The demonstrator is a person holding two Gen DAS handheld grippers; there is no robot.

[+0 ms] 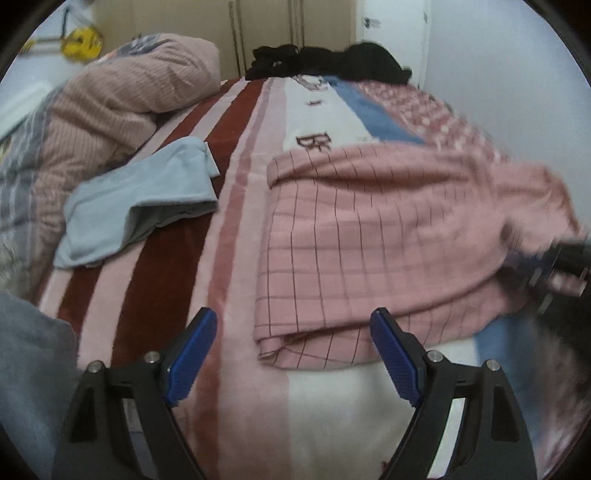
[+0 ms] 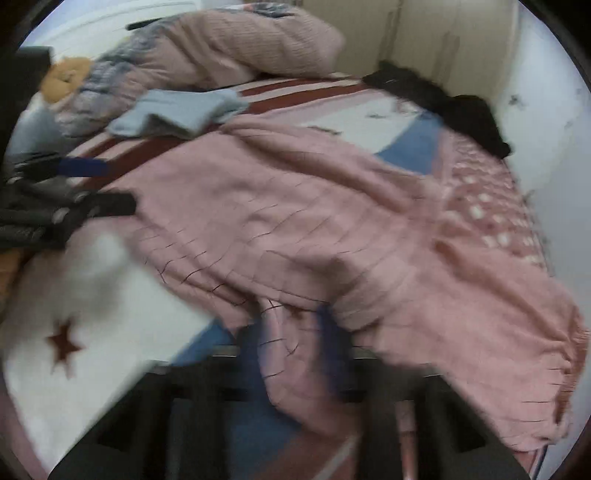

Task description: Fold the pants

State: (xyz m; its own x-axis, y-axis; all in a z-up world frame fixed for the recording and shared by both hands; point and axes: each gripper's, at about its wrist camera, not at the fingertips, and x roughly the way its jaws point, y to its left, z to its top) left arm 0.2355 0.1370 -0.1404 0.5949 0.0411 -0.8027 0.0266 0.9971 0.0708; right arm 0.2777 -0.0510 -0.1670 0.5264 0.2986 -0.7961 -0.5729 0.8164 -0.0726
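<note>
Pants (image 1: 388, 236): soft matt pink cloth, thin dark grid lines, slightly fuzzy. Bed blanket (image 1: 236, 229): plush fleece-like pile, matt, striped maroon/pink/cream/blue. Duvet (image 1: 110, 107): ribbed quilted pink fabric, matt. Light blue garment (image 1: 136, 199): smooth matt cloth, grey inside. Black clothes (image 1: 332, 62): matt dark fabric. Left gripper (image 1: 293, 354): matt black plastic body, blue ribbed pads (image 1: 192, 354), shiny metal pins. Right gripper (image 2: 291, 332): black and blue, finish too blurred to tell. Wardrobe (image 1: 266, 33): smooth cream panels.
</note>
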